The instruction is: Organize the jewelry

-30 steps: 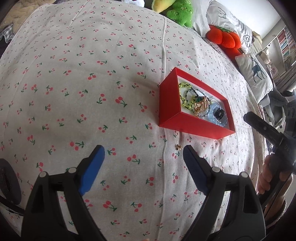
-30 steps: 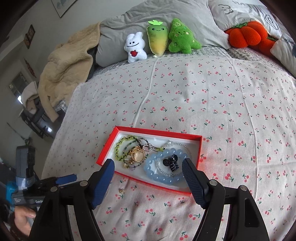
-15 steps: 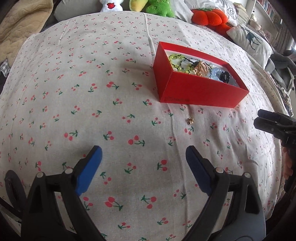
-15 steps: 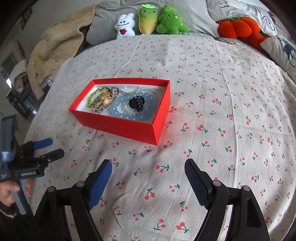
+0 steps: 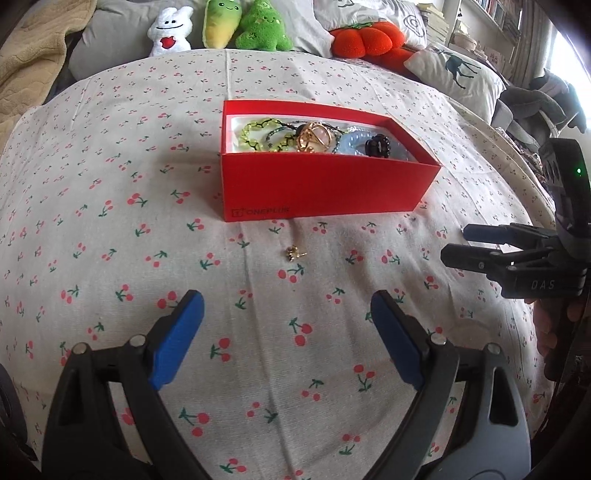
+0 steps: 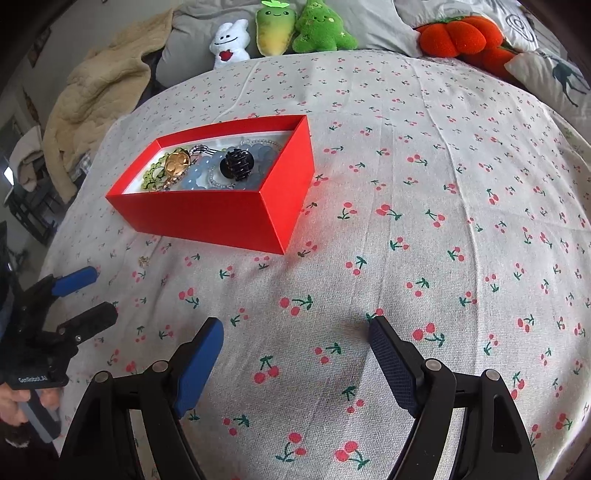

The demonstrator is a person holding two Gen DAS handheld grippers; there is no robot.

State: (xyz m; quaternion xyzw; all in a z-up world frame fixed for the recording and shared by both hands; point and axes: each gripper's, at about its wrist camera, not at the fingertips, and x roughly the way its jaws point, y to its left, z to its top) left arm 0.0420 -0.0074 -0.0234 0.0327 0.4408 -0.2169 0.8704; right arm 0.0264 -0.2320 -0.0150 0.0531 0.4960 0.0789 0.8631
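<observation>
A small gold earring [image 5: 294,253] lies alone on the bedsheet [image 5: 110,229], just in front of the long side of the red box [image 5: 325,186] and not touching it. In the right wrist view the same piece shows as a tiny gold dot [image 6: 143,261] near the box's left corner. The box is open on top and has a white inside. In it there is a yellow-green bead bracelet [image 5: 255,133], a round gold pendant [image 5: 314,138], a pale blue bead bracelet [image 6: 197,175] and a black hair claw [image 6: 236,165], all piled together and touching each other.

The left gripper [image 5: 287,334] hovers low over the sheet, near the earring, with its blue pads wide apart and nothing between them. The right gripper [image 6: 296,345] is over the sheet to the right of the box, also with jaws wide and empty. Each gripper appears at the edge of the other's view, held by a hand.

The sheet is light cloth printed with small red cherries, and it has soft wrinkles. At the head of the bed a white plush toy [image 6: 229,43], a yellow-green carrot plush [image 6: 275,29] and a green tree plush [image 6: 321,27] lean on a grey pillow [image 6: 376,22]. To the right is an orange pumpkin cushion [image 6: 456,35] and a white pillow with a deer print [image 5: 458,72]. A beige blanket [image 6: 96,92] is heaped on the left side. Behind the deer pillow, shelves with books [image 5: 495,14] stand by a bright window.
</observation>
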